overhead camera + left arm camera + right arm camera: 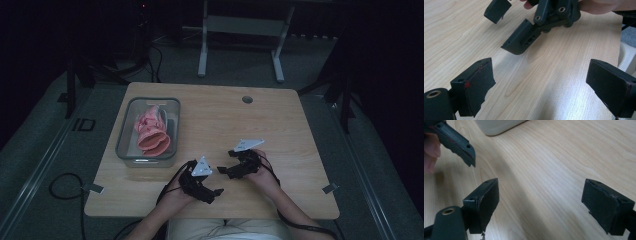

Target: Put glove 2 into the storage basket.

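Note:
A clear plastic bin (126,132) stands at the table's left side with a pink, folded soft thing (152,131) inside. Near the front edge, my left gripper (214,194) is open, low over bare wood, and points right. My right gripper (227,162) is also open and points left, close in front of the left one. In the left gripper view my own jaws (544,87) stand wide apart with nothing between them, and the right gripper (509,25) hangs just beyond. In the right gripper view my jaws (546,203) hold nothing, and one left gripper finger (456,141) shows at the upper left.
The wooden table (280,130) has a round cable hole (247,99) at the back. The bin's pale corner (499,126) lies ahead in the right gripper view. A metal frame (240,30) stands on the floor behind the table. Cables trail off the front edge.

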A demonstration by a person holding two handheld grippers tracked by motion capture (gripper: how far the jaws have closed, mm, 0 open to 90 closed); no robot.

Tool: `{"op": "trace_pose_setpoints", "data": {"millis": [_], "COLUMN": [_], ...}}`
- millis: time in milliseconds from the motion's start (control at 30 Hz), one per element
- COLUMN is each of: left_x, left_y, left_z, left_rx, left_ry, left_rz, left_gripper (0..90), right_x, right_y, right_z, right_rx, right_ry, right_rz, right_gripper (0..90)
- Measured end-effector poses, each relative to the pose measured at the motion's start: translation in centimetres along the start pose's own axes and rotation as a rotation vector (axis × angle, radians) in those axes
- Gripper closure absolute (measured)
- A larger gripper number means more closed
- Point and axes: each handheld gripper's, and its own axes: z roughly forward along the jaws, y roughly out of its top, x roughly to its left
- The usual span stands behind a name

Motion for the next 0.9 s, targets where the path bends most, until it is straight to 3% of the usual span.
{"op": "trace_pose_setpoints", "data": {"millis": [233, 600, 900], "left_x": [0.0, -0.4, -0.2], "left_y": [-0.5, -0.7, -1.2], "left_z": [0.6, 0.8, 0.8], "left_rx": [0.005, 0.004, 0.008], "left_ry": [-0.005, -0.008, -0.005], "left_rz": [-0.014, -0.003, -0.026], "left_gripper": [7.1, 6.6, 6.6], "right_x": [0.3, 0.8, 0.5], "right_y": [-1.0, -2.1, -2.8], "right_z": [-0.4, -1.1, -1.8], "right_rx": [0.03, 0.018, -0.01], "right_ry": [-0.005, -0.02, -0.053], "right_rz": [-0.008, -0.022, -0.02], "right_gripper": [14.4, 14.4, 14.4]}}
